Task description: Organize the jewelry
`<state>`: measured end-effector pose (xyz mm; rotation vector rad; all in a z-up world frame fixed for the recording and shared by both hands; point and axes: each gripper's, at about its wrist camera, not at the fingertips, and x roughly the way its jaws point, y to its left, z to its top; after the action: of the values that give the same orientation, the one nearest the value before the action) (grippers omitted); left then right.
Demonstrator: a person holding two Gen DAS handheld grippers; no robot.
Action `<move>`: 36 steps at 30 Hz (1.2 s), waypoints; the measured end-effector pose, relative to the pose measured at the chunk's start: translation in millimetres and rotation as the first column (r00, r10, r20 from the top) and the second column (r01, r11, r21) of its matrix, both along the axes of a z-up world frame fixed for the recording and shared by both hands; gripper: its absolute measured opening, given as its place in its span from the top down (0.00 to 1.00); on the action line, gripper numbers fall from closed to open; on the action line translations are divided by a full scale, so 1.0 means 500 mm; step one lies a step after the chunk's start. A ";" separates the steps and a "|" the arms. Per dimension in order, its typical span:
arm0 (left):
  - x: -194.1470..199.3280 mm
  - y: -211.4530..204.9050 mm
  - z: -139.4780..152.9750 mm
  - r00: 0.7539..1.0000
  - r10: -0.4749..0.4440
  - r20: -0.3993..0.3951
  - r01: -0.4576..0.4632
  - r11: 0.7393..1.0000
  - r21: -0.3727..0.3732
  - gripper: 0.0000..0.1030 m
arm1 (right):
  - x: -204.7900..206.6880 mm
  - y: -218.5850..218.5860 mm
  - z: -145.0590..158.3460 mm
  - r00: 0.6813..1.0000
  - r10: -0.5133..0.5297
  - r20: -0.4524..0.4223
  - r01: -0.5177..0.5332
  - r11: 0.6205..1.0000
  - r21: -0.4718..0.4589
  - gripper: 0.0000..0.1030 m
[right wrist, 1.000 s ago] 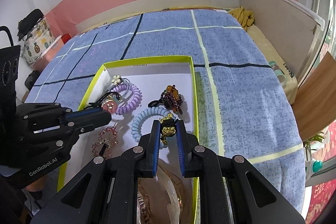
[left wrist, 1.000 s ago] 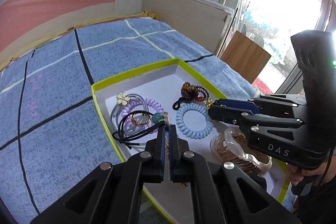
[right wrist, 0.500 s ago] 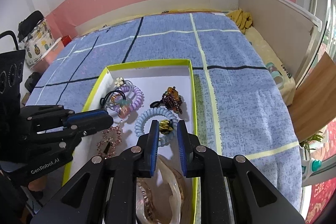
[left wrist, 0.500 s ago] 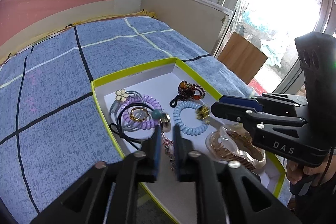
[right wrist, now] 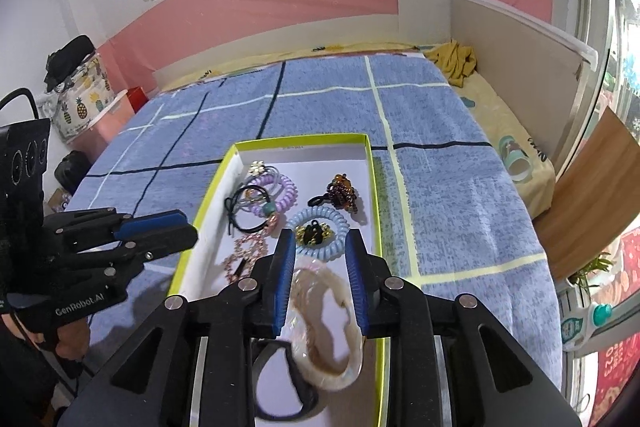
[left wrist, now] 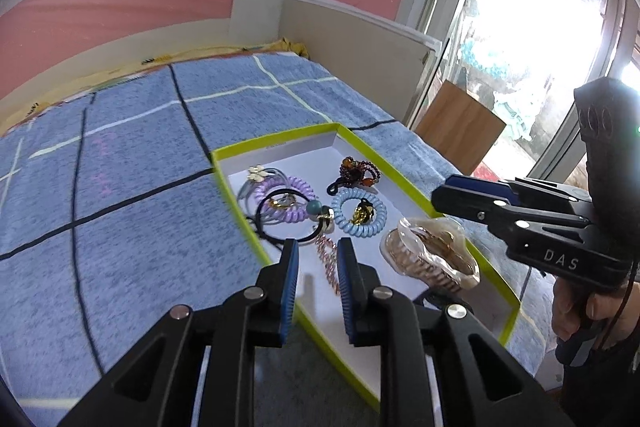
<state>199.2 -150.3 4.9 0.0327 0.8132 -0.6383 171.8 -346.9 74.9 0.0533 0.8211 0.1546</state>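
Shallow white cardboard box with lime-green rim [right wrist: 372, 187] sits on blue checked bedspread [right wrist: 460, 195]. Inside: light-blue spiral hair tie [left wrist: 360, 213] with small gold-and-black charm [left wrist: 362, 213] lying in its ring, purple spiral hair tie [left wrist: 288, 201], black elastic band with teal bead [left wrist: 316, 207], dark red beaded hair tie [left wrist: 356, 171], rose-gold rhinestone clip [right wrist: 246, 253], pearly translucent claw clip [right wrist: 332, 323] at near end. Left gripper [left wrist: 318, 267] fingers parted, holding nothing, over box's near-left rim. Right gripper [right wrist: 320, 259] fingers spread wide, empty, above claw clip, just short of blue tie.
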 end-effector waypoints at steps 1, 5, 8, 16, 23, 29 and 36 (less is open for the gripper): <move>-0.010 0.009 0.005 1.000 0.011 0.010 -0.011 1.000 -0.003 0.80 | -0.011 0.005 0.005 1.000 0.003 0.009 -0.003 1.000 0.000 0.74; -0.048 0.043 0.026 0.998 0.050 0.044 -0.049 0.999 -0.017 0.80 | -0.048 0.022 0.017 0.999 0.013 0.034 -0.013 1.000 0.002 0.74; -0.075 0.071 0.039 0.994 0.082 0.067 -0.081 0.996 -0.025 0.80 | -0.079 0.034 0.022 0.999 0.013 0.053 -0.013 1.000 0.006 0.74; -0.155 0.139 0.051 0.982 0.156 0.111 -0.154 0.988 -0.027 0.80 | -0.151 0.067 0.023 0.997 0.027 0.071 -0.026 1.000 -0.015 0.73; -0.223 0.196 0.041 0.965 0.229 0.126 -0.229 0.973 -0.017 0.80 | -0.216 0.097 0.020 0.996 0.037 0.082 -0.034 0.999 -0.036 0.66; -0.266 0.234 0.029 0.948 0.294 0.126 -0.297 0.955 0.009 0.78 | -0.269 0.122 0.018 0.995 0.043 0.090 -0.038 0.998 -0.059 0.62; -0.312 0.248 0.025 0.942 0.311 0.123 -0.317 0.948 0.027 0.77 | -0.320 0.144 0.020 0.995 0.020 0.093 -0.010 0.994 -0.107 0.62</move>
<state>43.4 -26.2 17.4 -0.0172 0.6997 -0.3116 11.7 -275.1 84.8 -0.0604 0.7347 0.1259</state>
